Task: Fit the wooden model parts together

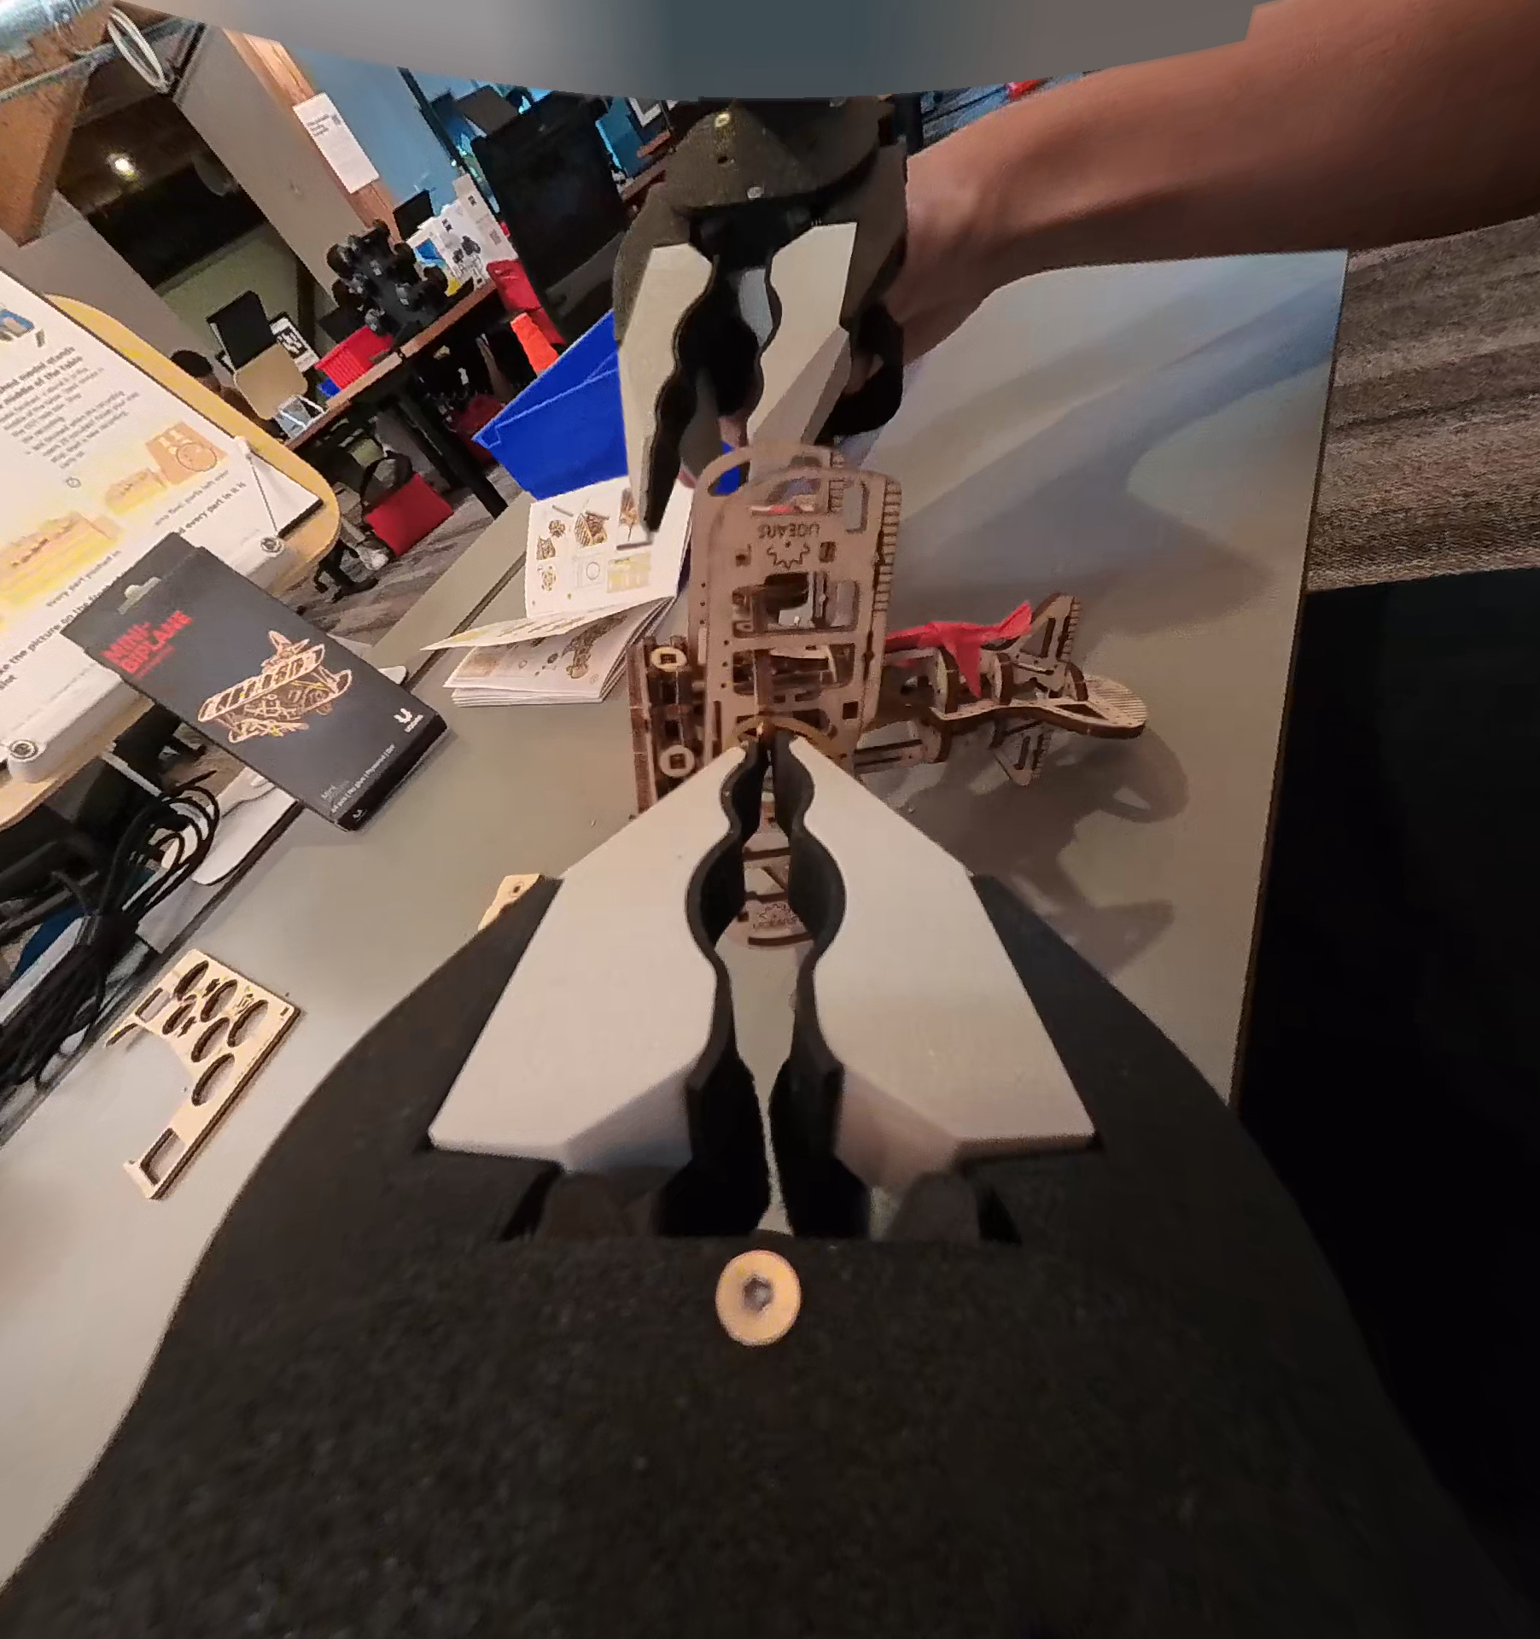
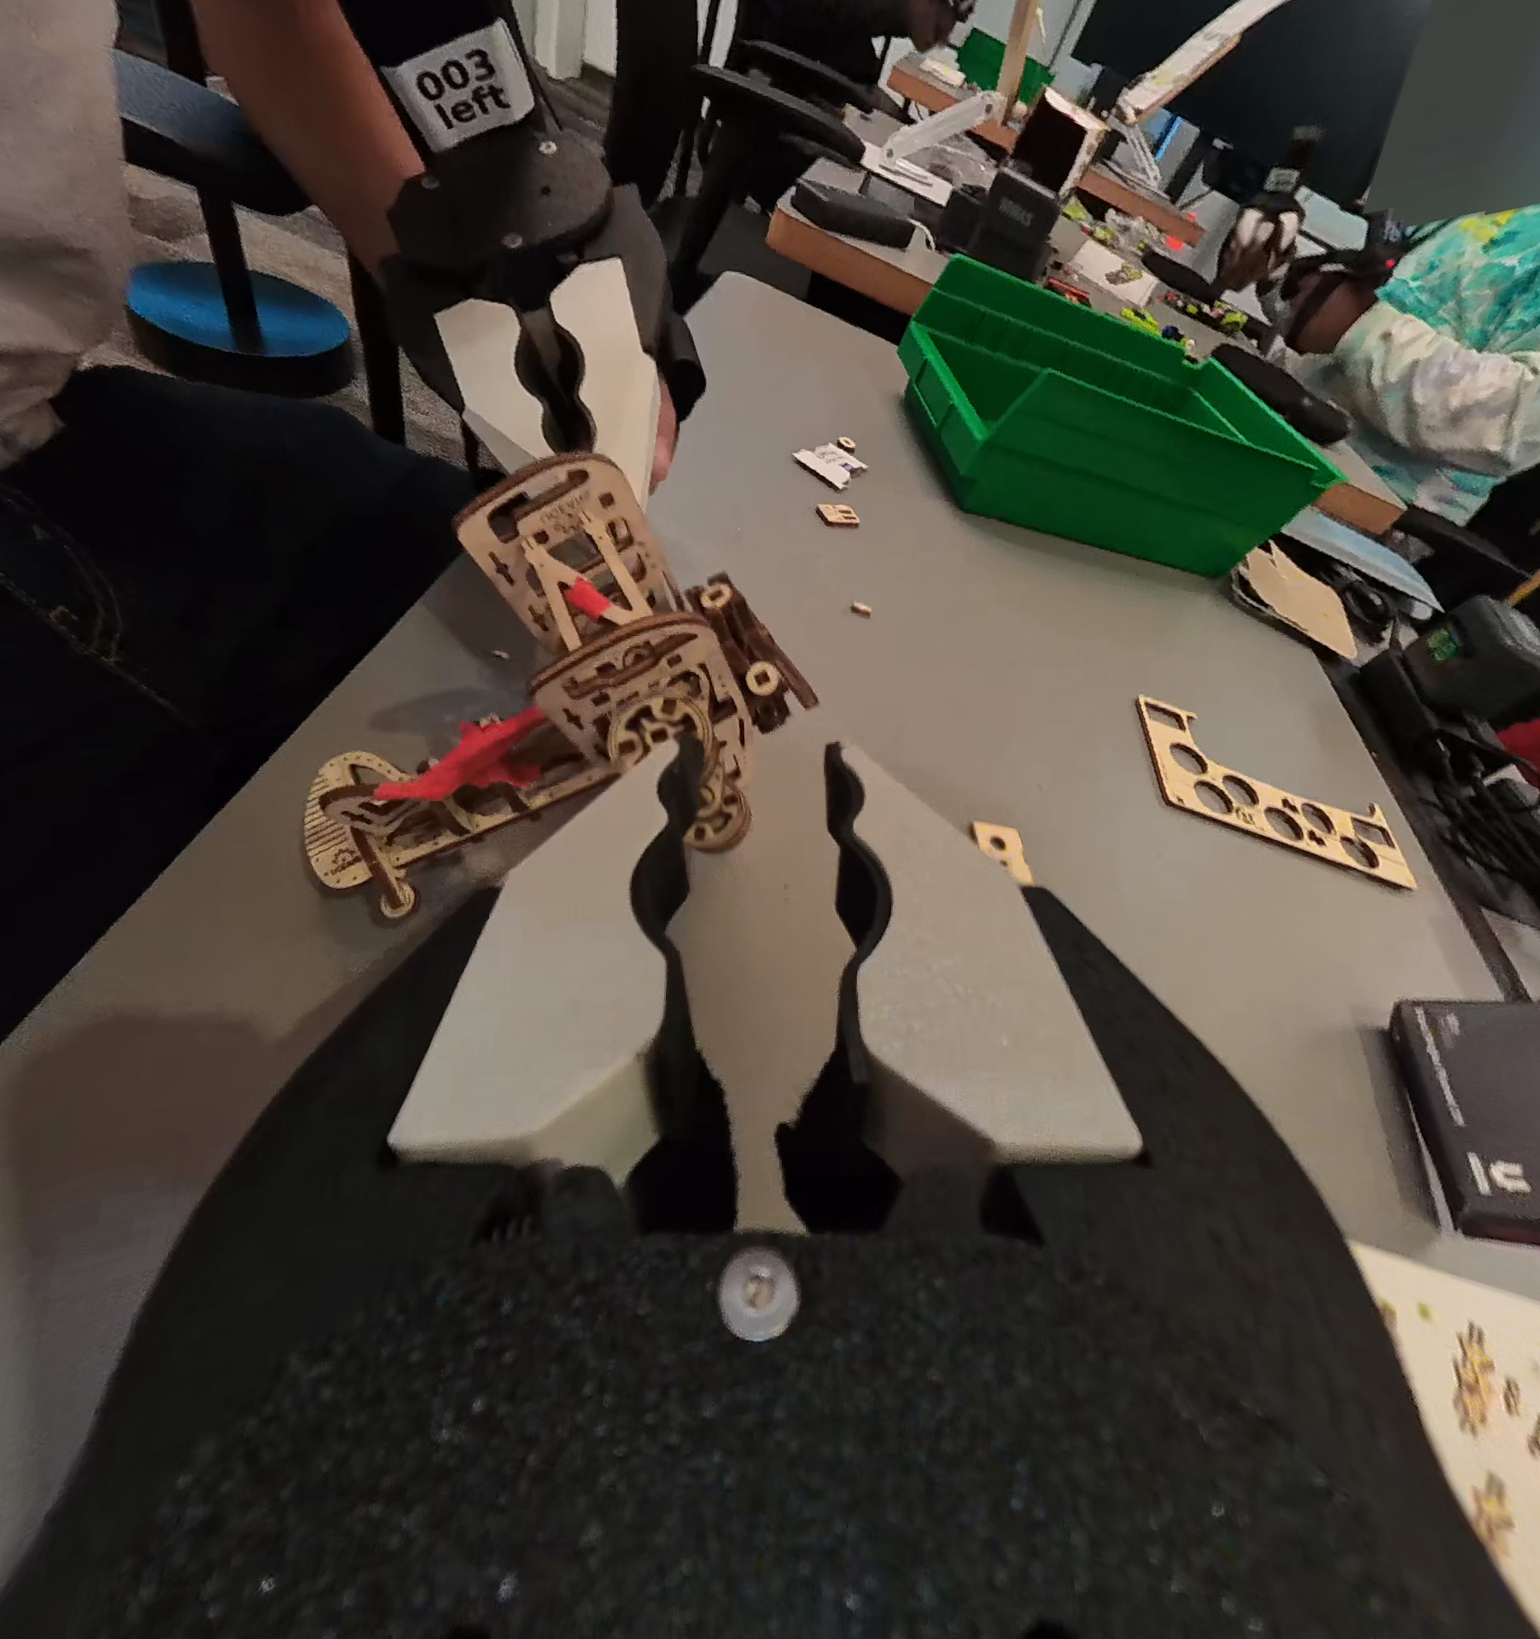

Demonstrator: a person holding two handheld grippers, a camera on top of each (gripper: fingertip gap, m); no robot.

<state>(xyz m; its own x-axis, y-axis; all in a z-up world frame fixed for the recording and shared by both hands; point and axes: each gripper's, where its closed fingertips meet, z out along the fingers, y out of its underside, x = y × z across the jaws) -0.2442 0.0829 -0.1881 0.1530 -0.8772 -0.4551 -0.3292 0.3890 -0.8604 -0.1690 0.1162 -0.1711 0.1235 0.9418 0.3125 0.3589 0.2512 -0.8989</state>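
Left wrist view: left gripper (image 1: pixel 762 749) pinched narrow on the wing edge of the wooden plane (image 1: pixel 793 621), which stands on the grey table (image 1: pixel 1059 426). Right wrist view: right gripper (image 2: pixel 753 763) gaping, empty, one tip touching the plane's nose. Best to steady the wing and press squarely.

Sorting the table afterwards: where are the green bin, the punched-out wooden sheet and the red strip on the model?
green bin (image 2: pixel 1130 497), right wrist view, front wall.
punched-out wooden sheet (image 2: pixel 1263 803), right wrist view, middle.
red strip (image 2: pixel 474 754), right wrist view, midsection.

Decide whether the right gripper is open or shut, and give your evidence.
Open. The right gripper has its jaws standing apart, with grey table showing between them and nothing clamped.
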